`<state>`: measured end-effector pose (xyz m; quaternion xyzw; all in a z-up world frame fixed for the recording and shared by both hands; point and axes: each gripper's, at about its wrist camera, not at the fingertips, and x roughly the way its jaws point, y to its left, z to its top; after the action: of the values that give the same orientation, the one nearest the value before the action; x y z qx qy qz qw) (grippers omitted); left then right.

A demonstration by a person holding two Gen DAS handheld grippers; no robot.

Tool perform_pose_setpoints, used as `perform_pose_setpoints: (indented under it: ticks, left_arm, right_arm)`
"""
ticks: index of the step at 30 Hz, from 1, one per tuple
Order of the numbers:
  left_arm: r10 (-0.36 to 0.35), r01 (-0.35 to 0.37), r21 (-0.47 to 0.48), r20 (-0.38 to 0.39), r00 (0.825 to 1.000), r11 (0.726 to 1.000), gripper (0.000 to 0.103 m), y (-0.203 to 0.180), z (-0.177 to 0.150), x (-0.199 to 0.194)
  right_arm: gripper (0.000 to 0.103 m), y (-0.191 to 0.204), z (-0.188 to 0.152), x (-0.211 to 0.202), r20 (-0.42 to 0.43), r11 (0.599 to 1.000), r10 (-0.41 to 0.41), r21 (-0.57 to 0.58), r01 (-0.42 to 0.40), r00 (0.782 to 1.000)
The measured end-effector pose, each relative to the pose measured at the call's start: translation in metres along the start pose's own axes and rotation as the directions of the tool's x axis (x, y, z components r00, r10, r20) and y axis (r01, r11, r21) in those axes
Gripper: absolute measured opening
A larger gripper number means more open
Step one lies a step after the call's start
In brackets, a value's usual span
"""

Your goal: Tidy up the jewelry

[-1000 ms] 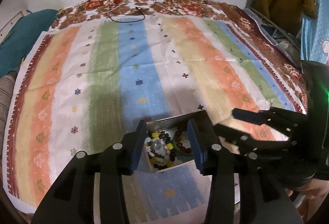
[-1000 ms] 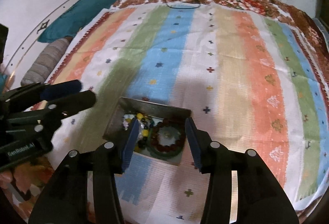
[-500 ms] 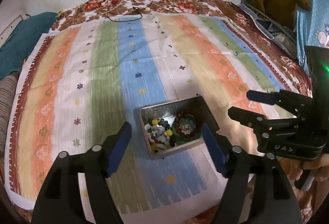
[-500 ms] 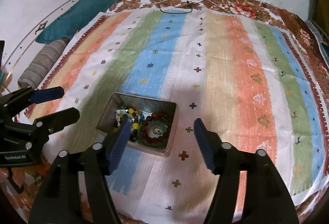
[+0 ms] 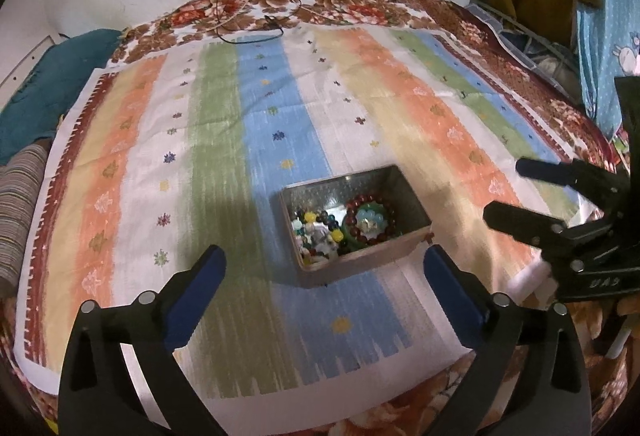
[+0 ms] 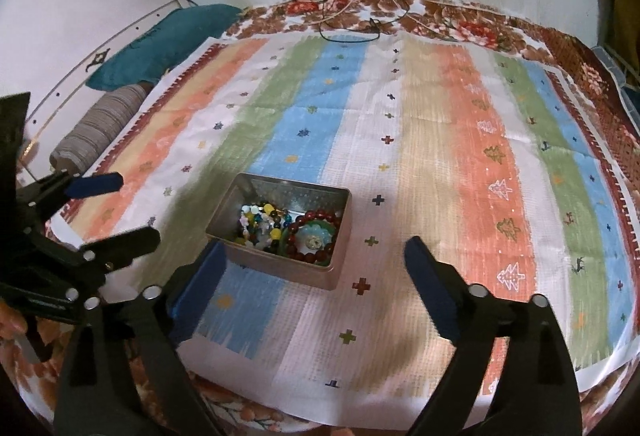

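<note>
Left hand-held gripper [image 5: 325, 278] wide open above jewelry tin [image 5: 362, 256].

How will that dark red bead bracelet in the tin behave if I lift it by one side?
The dark red bead bracelet is a loop of separate round beads, so it will probably sag and swing rather than hold its ring shape. The beads look glossy, so they may slip between flat pads. It lies against a green bangle in the metal tin, which might shift as it comes up.
</note>
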<state>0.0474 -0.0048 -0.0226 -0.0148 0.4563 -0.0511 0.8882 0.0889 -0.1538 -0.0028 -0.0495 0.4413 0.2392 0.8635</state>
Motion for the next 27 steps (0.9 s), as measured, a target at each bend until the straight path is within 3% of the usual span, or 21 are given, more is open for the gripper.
perform_pose_setpoints:
  ticks: [17,27]
  left_arm:
    - [0.067,-0.069,0.028,0.047,0.997,0.997,0.097,-0.013,-0.022,-0.020]
    - [0.057,-0.057,-0.007,0.091,0.994,0.998,0.097,-0.007,-0.023,-0.031]
  right_arm:
    - [0.096,0.007,-0.013,-0.022,0.047,0.999,0.027,-0.022,-0.026,0.999]
    - [0.096,0.010,-0.017,-0.028,0.057,0.999,0.047,-0.021,-0.046,0.997]
